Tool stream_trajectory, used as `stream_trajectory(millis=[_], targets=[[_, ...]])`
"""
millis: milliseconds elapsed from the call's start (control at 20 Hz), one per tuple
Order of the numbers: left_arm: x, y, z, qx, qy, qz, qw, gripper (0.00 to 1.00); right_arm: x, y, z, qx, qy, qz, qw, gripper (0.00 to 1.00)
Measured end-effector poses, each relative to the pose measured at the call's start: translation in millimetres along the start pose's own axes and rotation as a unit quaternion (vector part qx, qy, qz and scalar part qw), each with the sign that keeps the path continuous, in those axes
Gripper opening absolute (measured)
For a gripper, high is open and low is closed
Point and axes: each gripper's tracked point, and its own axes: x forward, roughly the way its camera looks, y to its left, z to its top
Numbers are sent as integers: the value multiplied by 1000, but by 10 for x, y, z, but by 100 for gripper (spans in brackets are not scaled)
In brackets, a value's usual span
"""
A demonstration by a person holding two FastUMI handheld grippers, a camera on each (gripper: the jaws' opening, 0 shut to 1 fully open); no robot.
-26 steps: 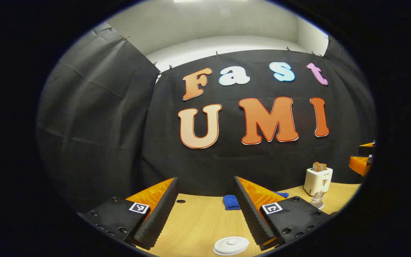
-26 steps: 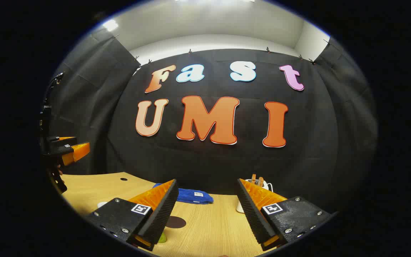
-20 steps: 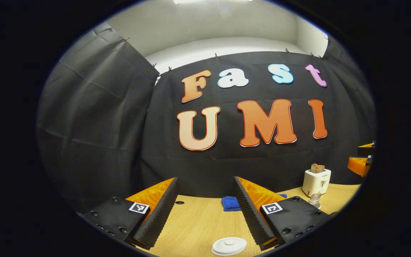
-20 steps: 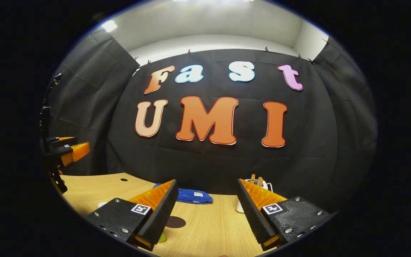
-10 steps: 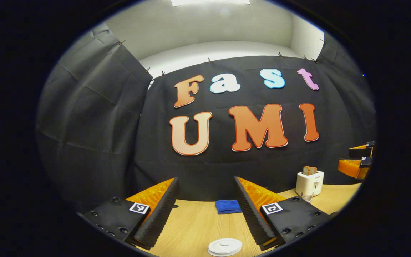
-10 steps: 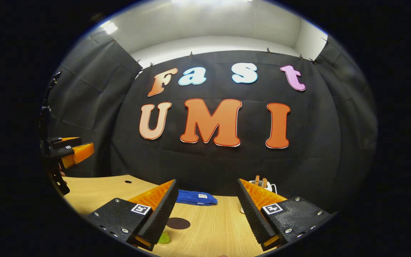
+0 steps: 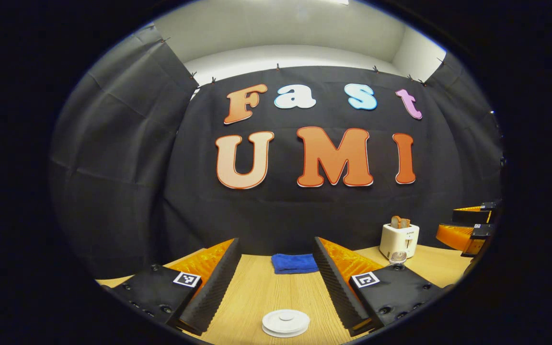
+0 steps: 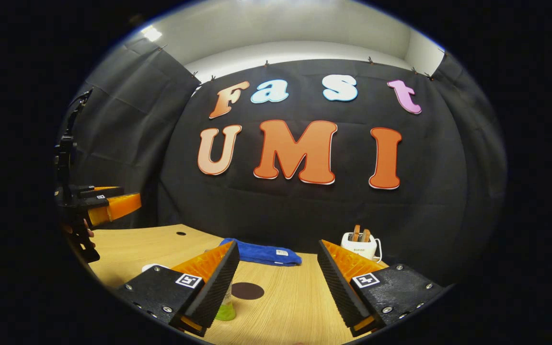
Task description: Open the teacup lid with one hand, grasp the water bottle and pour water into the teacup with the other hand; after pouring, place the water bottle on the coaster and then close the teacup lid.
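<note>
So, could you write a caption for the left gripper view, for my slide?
Open left gripper above a wooden table, white lid just ahead, blue cloth and toaster behind.

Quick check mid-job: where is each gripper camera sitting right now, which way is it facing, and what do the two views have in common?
Left gripper view: rides the left gripper, facing the booth's back wall over the table; its open jaws straddle the white teacup lid; the right gripper shows at far right.
Right gripper view: rides the right gripper, facing the same wall; open jaws frame the dark coaster; the left gripper and a hand show at far left.
Shared: blue cloth, toaster, table.
</note>
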Motion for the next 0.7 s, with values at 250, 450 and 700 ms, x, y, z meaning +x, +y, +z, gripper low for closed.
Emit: stream_trajectory(millis=[250,450,700], targets=[[30,-3,-326,14,31,-4,999,99,-1,147,-209,9,21,29,999,98],[43,-60,-634,30,60,-16,998,99,-5,315,-347,11,32,53,998,99],[49,-186,-1087,24,108,-45,993,89,-7,478,-501,7,48,72,996,99]])
